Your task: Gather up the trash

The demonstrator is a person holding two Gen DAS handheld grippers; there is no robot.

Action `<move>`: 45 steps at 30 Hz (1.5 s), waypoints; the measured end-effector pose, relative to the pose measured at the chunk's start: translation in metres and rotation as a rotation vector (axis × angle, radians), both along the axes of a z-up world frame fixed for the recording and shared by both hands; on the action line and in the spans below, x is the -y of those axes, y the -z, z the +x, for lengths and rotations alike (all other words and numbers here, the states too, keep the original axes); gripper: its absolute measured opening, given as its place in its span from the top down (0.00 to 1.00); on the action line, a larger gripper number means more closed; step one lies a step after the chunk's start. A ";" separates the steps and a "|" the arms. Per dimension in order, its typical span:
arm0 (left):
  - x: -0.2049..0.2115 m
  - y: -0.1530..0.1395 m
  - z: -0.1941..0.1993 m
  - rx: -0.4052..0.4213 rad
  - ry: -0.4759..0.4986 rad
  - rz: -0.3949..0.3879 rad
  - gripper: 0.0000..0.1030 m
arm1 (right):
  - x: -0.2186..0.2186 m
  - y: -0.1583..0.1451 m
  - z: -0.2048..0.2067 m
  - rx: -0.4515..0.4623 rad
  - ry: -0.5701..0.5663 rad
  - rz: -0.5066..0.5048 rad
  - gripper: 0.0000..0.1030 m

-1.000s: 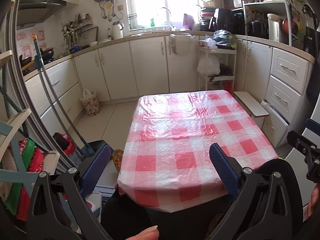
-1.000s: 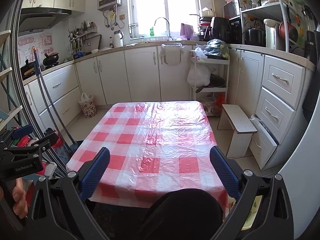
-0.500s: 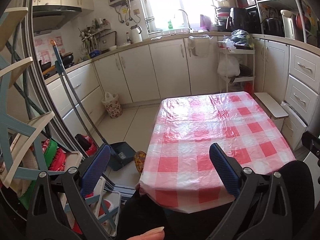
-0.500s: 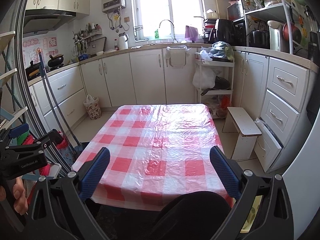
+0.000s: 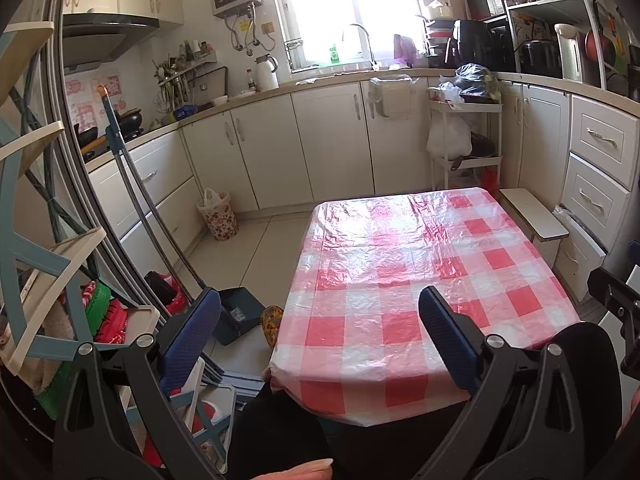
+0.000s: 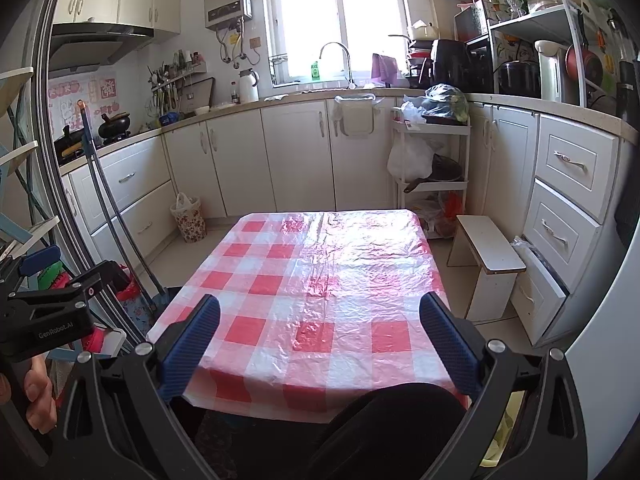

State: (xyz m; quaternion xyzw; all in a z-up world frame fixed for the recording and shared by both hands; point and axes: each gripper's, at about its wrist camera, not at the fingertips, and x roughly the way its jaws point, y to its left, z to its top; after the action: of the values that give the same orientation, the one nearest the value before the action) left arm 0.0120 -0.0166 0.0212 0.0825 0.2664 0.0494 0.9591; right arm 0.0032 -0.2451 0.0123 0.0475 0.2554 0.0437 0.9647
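My left gripper is open and empty, held above the near left corner of a table with a red and white checked plastic cover. My right gripper is open and empty above the near edge of the same table. No loose trash shows on the cover. A small floral bin with a white bag liner stands on the floor by the left cabinets; it also shows in the right wrist view. A dark dustpan lies on the floor left of the table.
A broom handle leans at the left. A shelf rack stands at the near left. A white stool stands right of the table. A trolley with bags stands behind it. Cabinets line the walls.
The left gripper has swung to the left, so the table sits further right in its view and more floor shows. The right gripper has barely moved. Both stay open.
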 end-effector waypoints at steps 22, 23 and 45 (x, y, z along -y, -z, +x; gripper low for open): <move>0.002 -0.009 -0.004 0.008 0.025 0.002 0.07 | -0.001 -0.004 -0.003 0.013 0.001 0.005 0.07; 0.002 -0.009 -0.004 0.010 0.027 0.001 0.07 | -0.001 -0.004 -0.003 0.013 0.000 0.004 0.07; -0.002 -0.021 -0.016 0.041 0.058 -0.027 0.07 | -0.006 -0.013 -0.010 0.045 0.010 -0.025 0.07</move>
State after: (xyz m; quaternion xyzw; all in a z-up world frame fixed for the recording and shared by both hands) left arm -0.0041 -0.0150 0.0419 0.0761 0.2449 0.0198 0.9664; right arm -0.0070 -0.2395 0.0254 0.0358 0.2337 0.0370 0.9709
